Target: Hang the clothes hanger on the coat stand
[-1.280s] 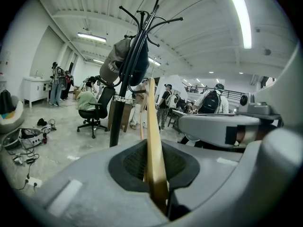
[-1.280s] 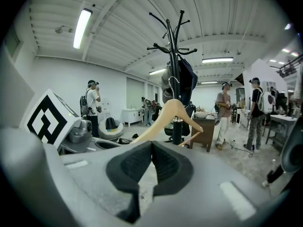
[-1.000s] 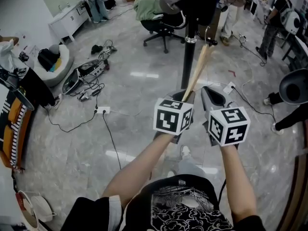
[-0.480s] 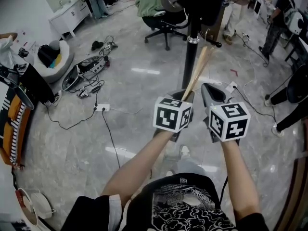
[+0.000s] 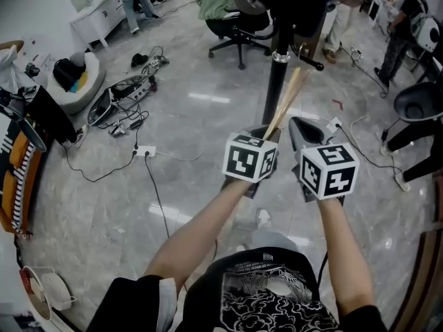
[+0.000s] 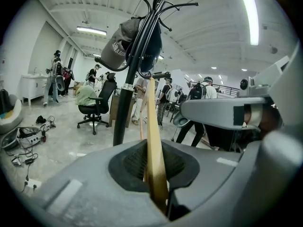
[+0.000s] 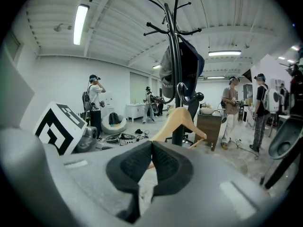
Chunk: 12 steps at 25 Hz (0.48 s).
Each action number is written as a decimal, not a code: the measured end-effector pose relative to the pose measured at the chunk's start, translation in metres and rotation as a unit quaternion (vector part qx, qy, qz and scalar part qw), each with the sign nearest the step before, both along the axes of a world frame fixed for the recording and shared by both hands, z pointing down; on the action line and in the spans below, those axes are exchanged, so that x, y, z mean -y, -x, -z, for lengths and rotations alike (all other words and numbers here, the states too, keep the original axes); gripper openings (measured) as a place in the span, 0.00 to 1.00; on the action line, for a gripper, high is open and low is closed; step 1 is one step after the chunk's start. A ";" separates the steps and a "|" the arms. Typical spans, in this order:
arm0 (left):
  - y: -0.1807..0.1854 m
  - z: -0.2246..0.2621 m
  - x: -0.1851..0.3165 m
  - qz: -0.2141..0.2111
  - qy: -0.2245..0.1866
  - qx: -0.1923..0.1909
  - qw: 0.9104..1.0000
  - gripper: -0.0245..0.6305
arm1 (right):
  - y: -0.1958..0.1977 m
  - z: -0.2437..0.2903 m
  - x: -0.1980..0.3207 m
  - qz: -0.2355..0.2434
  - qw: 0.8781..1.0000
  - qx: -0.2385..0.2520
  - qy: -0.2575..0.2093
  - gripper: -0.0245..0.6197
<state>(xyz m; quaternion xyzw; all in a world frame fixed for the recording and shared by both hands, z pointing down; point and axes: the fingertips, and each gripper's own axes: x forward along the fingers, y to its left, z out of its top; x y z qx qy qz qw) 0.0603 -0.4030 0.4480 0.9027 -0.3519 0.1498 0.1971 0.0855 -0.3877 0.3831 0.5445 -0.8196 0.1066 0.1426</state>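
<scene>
- Left gripper (image 6: 154,168): jaws clamped on the lower end of the wooden clothes hanger (image 5: 286,101), which it holds up, slanting toward the coat stand (image 5: 275,81).
- Hanger hook: close beside the stand's pole; whether it sits on a peg cannot be told.
- Right gripper (image 7: 150,148): jaws together, nothing between them, just right of the left.
- On the stand: grey cap (image 6: 117,44), dark garment (image 7: 188,65).
- Beyond: office chair (image 5: 235,37), wooden cabinet (image 7: 209,126).
- Floor: tangled cables (image 5: 128,109).
</scene>
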 end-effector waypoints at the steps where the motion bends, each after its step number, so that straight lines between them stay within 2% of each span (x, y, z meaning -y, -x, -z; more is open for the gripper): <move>1: -0.001 -0.001 0.002 0.000 0.001 0.000 1.000 0.10 | 0.000 0.000 0.002 0.001 1.000 0.000 0.001 0.04; 12: -0.003 -0.012 0.023 -0.004 -0.002 0.007 1.000 0.10 | 0.001 -0.008 0.024 0.008 1.000 0.004 0.003 0.04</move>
